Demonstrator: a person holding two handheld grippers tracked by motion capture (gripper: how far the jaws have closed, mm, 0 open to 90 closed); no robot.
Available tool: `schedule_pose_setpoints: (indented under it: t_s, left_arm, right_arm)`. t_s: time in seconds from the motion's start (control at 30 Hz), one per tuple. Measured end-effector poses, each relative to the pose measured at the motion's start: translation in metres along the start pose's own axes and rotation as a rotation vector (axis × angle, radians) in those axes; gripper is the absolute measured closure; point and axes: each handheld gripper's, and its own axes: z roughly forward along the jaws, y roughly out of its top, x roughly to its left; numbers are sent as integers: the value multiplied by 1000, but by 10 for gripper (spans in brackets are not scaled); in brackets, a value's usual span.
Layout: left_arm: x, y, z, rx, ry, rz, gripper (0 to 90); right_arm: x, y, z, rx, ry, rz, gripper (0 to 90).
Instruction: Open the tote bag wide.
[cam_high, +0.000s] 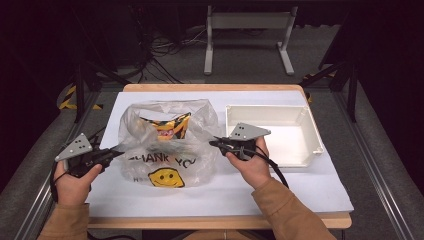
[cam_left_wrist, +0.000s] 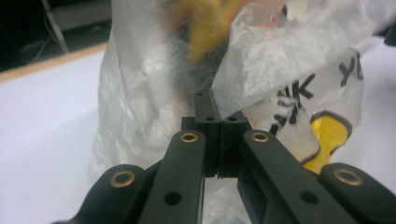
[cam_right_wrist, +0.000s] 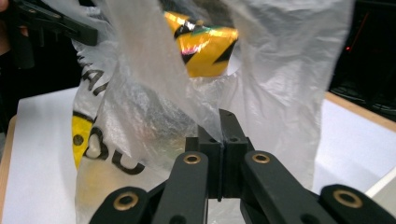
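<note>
— Bag first: where is it?

— Middle of the table (cam_high: 310, 195), on the white sheet. The plastic bag (cam_high: 167, 145) is thin and see-through, printed with "THANK YOU" and a yellow smiley face (cam_high: 165, 177). Its mouth faces away from the person and stands open.

— Anything inside?

— A yellow and black packet (cam_high: 169, 127), seen through the opening and through the film.

— And the left tool?

— The left tool (cam_high: 119, 152) is at the bag's left edge. In the left gripper view its jaws are pressed together with a fold of the film pinched between them.

— The right one?

— The right tool (cam_high: 215, 143) is at the bag's right edge, jaws likewise closed on the plastic. In the right gripper view the film rises straight from the tips.

— What else is on the table?

— A white tray (cam_high: 310, 131), just right of the bag, beside the right hand (cam_high: 253, 165). The left hand (cam_high: 75, 182) is near the table's left edge.
</note>
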Motion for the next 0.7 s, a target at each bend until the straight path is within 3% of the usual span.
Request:
schedule_pose_setpoints:
  t_s: [0.17, 0.33, 0.7]
  left_arm:
    - [2, -11, 8, 20, -12, -32, 890]
    - [1, -17, 13, 47, -4, -10, 890]
    - [5, -25, 21, 88, 1, -16, 884]
  right_arm:
    - [2, -15, 2, 5, 8, 16, 891]
    - [5, -24, 6, 36, 15, 8, 890]
    - [9, -40, 8, 80, 12, -10, 881]
